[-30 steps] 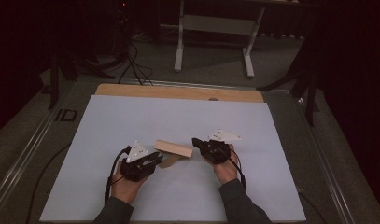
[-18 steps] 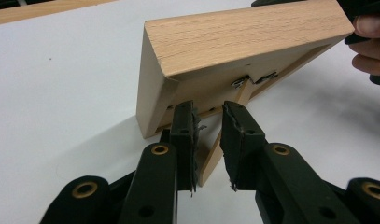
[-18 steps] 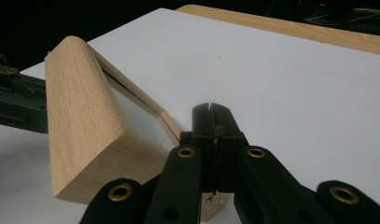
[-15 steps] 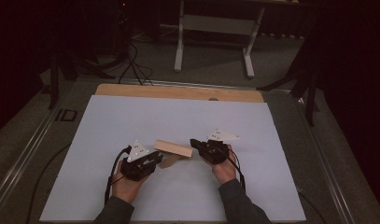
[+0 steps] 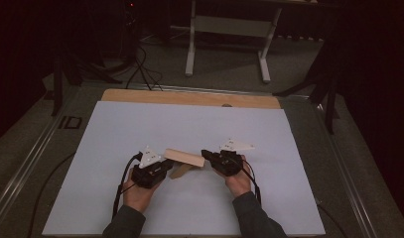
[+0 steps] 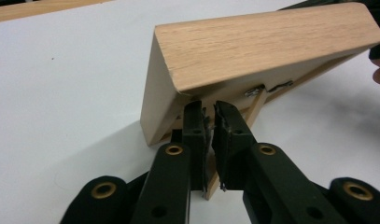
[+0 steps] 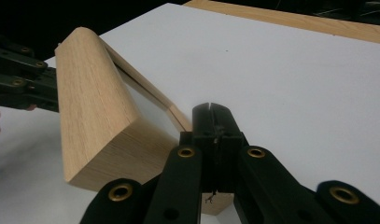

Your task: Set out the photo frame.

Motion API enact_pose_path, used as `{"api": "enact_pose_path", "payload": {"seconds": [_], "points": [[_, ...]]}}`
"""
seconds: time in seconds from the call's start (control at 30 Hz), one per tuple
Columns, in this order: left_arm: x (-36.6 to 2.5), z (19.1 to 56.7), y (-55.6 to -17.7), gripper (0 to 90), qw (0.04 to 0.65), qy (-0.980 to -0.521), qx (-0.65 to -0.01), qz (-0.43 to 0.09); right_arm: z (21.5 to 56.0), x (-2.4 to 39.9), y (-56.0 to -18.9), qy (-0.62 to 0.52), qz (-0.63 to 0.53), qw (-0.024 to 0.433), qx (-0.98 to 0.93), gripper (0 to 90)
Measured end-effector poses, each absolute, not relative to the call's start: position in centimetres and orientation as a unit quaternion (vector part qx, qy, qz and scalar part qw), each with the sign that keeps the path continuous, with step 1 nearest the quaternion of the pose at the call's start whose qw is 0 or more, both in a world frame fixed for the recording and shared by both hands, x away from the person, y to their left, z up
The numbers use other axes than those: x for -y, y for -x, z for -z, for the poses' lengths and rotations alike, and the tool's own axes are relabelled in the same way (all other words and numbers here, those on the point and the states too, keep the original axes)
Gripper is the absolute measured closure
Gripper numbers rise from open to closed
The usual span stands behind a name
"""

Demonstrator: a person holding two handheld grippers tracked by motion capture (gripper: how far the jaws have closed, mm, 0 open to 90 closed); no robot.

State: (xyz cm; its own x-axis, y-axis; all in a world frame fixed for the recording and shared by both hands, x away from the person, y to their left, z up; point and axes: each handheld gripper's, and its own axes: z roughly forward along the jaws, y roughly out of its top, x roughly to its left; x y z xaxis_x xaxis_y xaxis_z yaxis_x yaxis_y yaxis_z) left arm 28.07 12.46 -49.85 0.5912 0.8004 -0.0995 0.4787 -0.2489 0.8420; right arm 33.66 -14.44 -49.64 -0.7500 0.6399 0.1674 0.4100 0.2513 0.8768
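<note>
One wooden block [image 5: 184, 158] is sitting on one white board [image 5: 269, 148]. Two grippers are showing, left gripper [image 5: 162, 170] and right gripper [image 5: 209, 157].

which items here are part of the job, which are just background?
In the job:
- light wooden hinged block, lifted at an angle off the white table sheet
- left tool, closing on the block's thin lower strip
- right tool, shut at the block's other end

Background:
- white metal stand
- black cables on floor
</note>
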Motion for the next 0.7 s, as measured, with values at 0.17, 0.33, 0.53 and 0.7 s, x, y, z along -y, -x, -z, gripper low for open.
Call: {"api": "enact_pose_path", "payload": {"seconds": [0.17,0.33,0.53,0.7], "points": [[-12.35,49.95,-28.45,85.3,0.447,-0.771,-0.417,-0.18,49.65,14.36,-33.59,-0.332,-0.512,0.11,-0.785,89.8],[-12.22,49.9,-28.6,85.5,0.448,-0.769,-0.42,-0.178,49.64,14.28,-33.4,-0.328,-0.511,0.11,-0.787,89.8],[-11.91,49.54,-28.31,85.5,0.451,-0.772,-0.412,-0.178,49.64,14.27,-33.33,-0.327,-0.51,0.11,-0.788,89.8],[-11.43,49.13,-27.92,85.4,0.452,-0.776,-0.401,-0.18,49.6,14.27,-33.13,-0.325,-0.509,0.112,-0.789,89.8]]}}
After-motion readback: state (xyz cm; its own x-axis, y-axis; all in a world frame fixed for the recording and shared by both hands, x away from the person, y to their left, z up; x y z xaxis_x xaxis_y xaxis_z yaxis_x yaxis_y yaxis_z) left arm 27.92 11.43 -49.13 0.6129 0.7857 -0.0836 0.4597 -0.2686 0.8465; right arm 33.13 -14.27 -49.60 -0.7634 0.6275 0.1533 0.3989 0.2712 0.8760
